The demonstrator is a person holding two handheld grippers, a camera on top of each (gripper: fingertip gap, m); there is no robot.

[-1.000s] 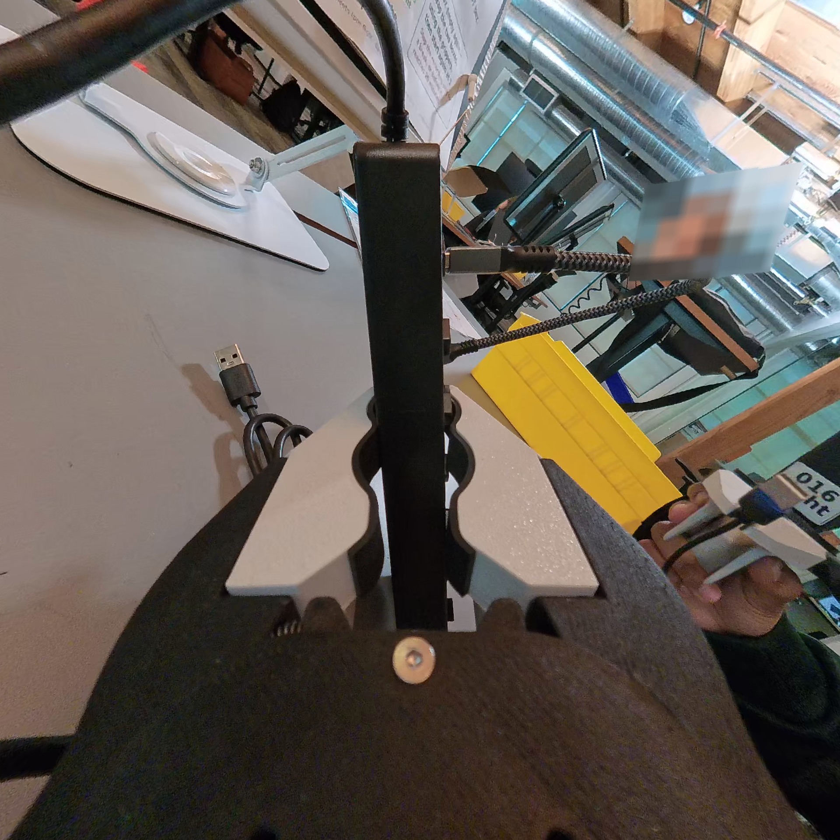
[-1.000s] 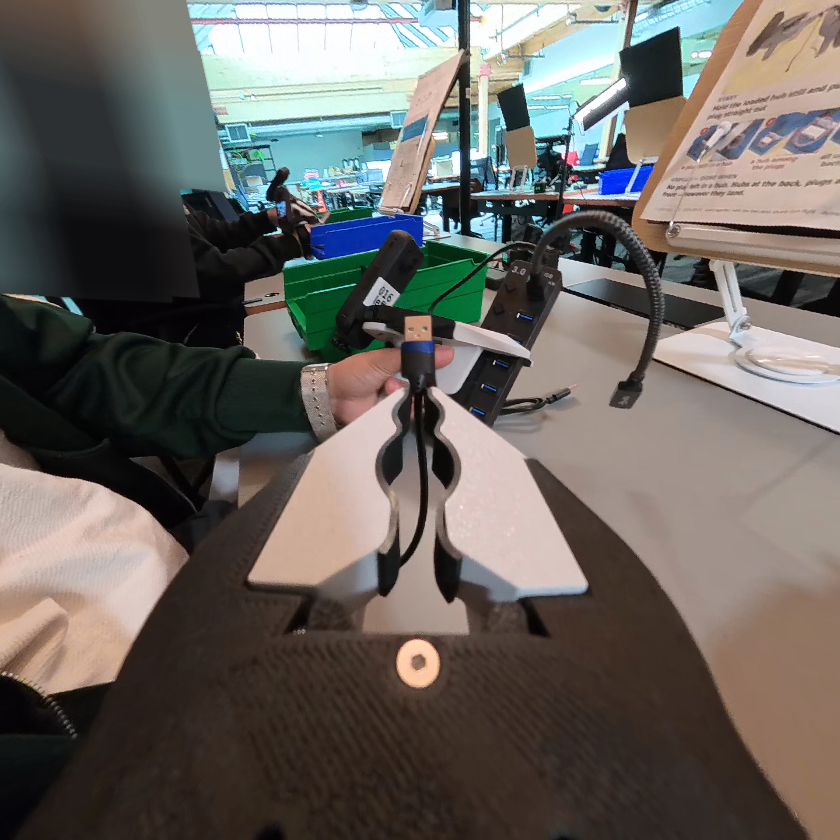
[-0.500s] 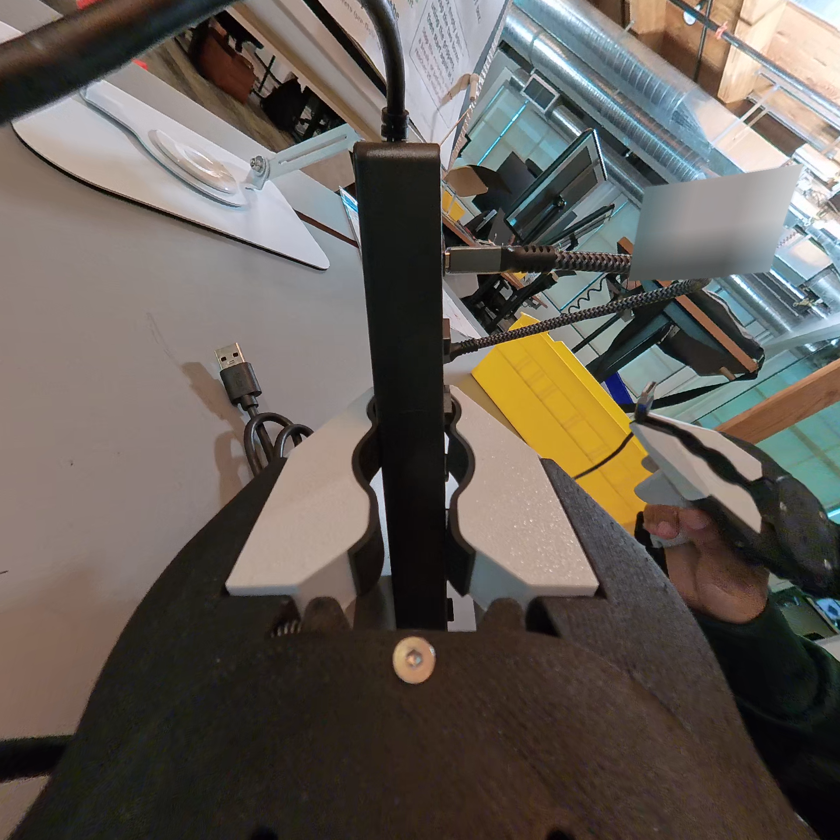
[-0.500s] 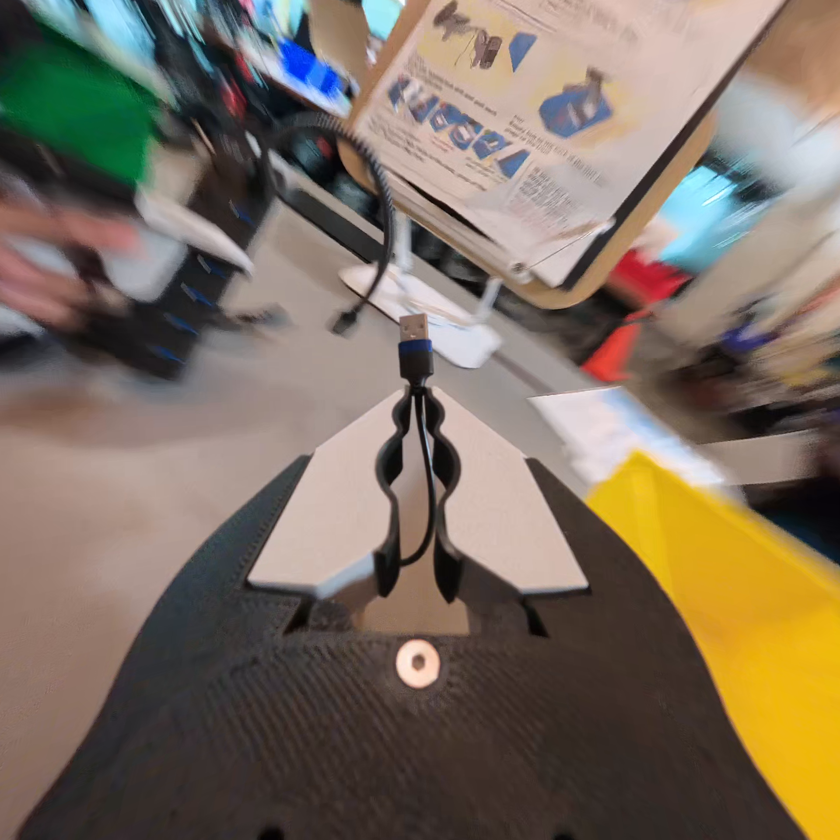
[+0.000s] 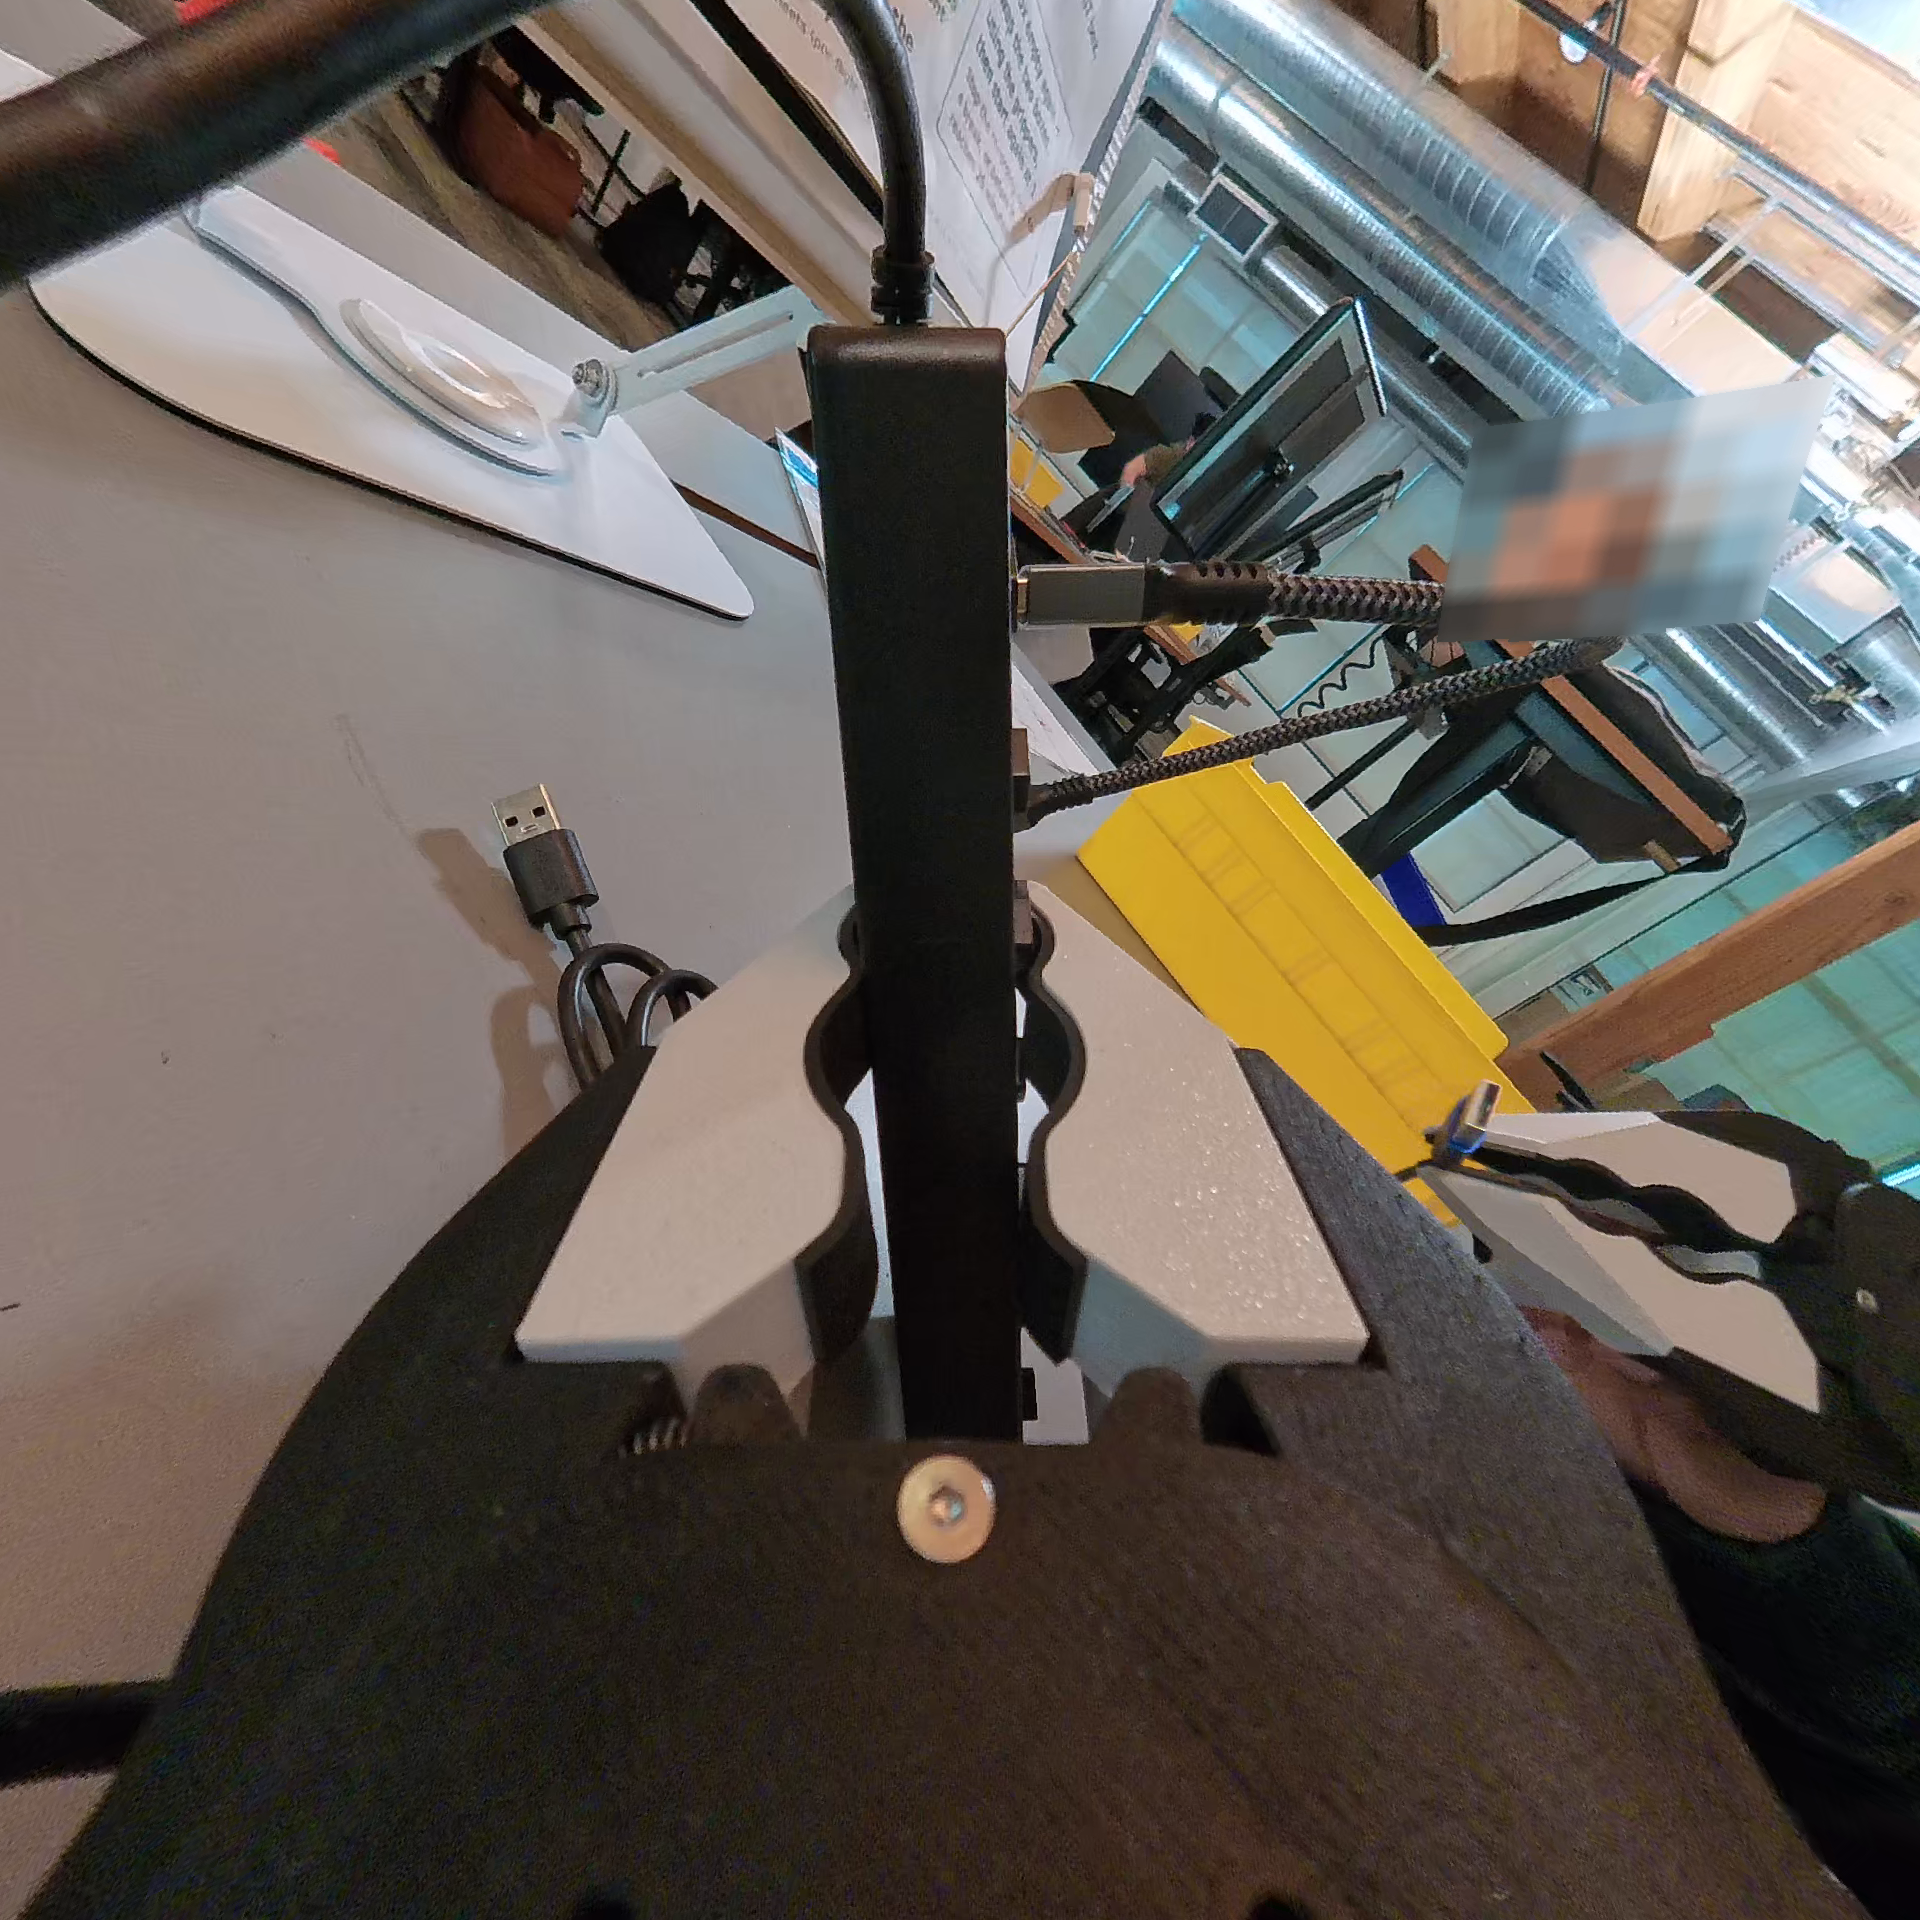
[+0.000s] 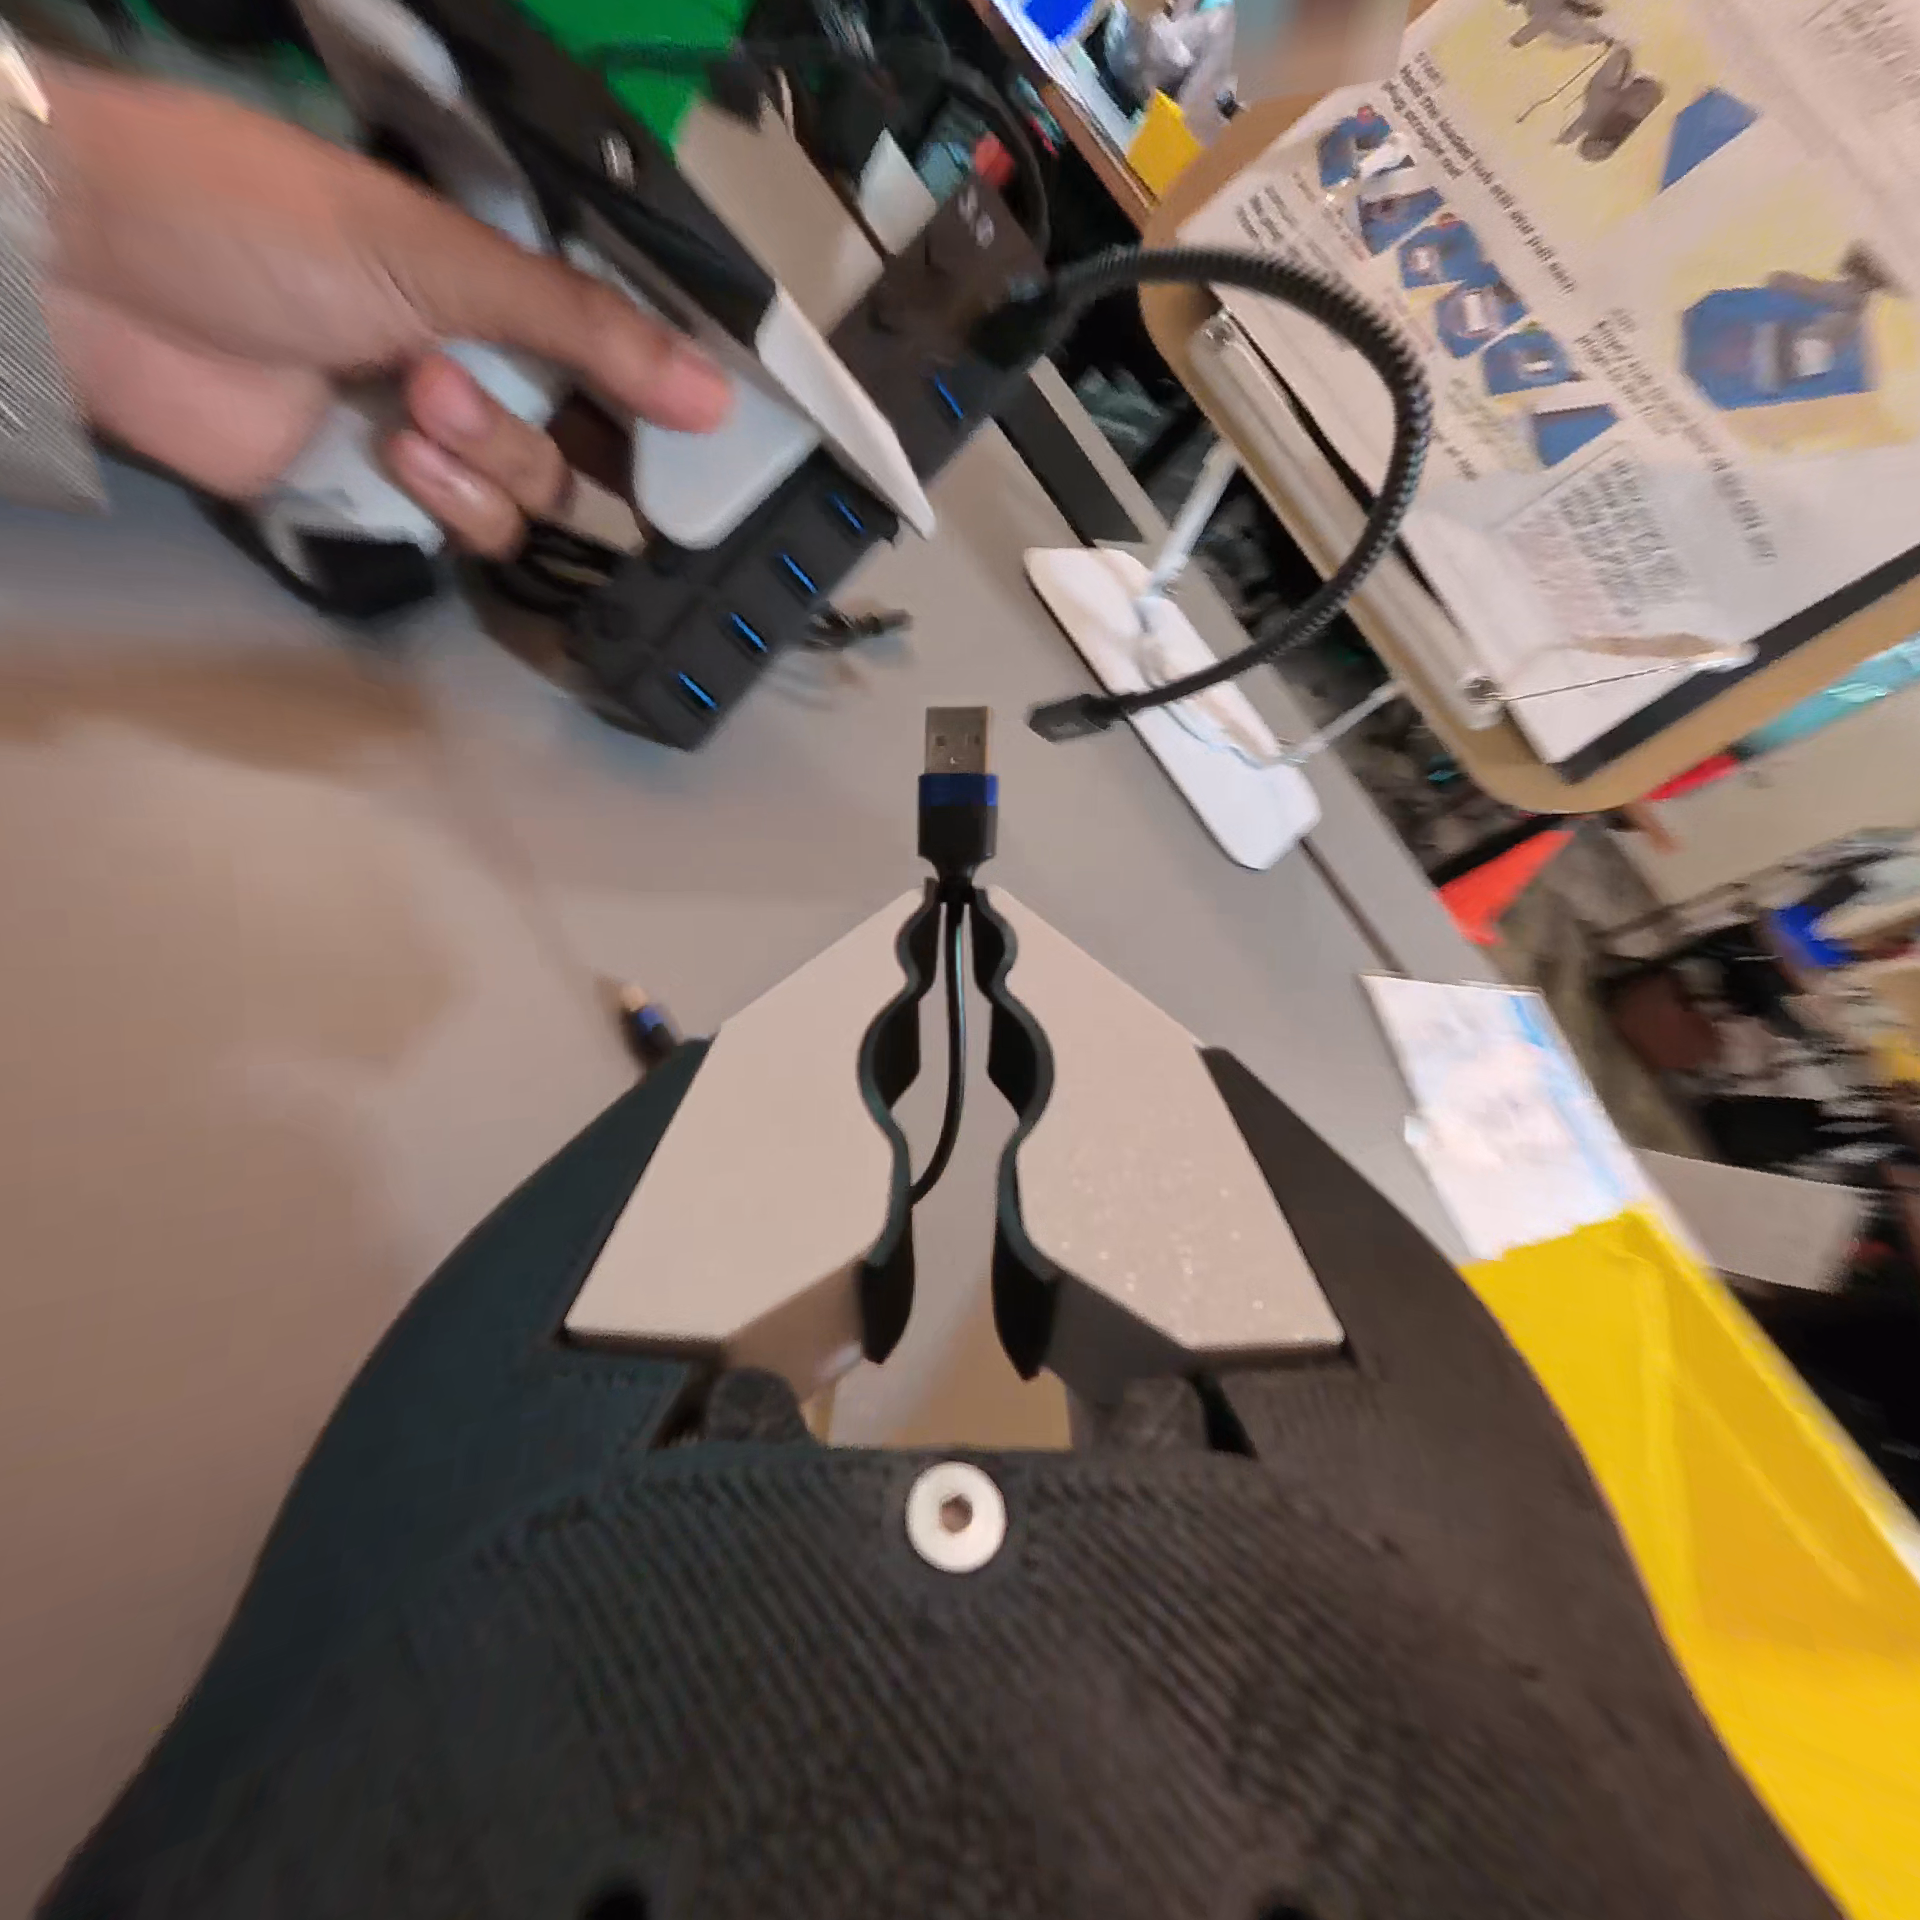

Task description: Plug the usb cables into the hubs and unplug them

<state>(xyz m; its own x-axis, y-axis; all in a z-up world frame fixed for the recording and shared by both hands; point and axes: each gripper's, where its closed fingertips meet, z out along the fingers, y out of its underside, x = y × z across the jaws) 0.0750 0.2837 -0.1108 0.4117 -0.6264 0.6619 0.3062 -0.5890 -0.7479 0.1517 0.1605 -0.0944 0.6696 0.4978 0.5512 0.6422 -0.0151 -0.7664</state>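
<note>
Right gripper (image 6: 958, 894) swung tableward — plug (image 6: 957, 774) protrudes past fingertips.

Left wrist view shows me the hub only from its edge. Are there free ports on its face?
Observer: Yes. In the right wrist view the hub shows its face, with at least four blue ports empty, in a row.
Operator: Is the plug in the right gripper touching a port?
Observer: No. The plug of the usb cable points forward from the right gripper, apart from the hub, to the right of the nearest port in that view.
</note>
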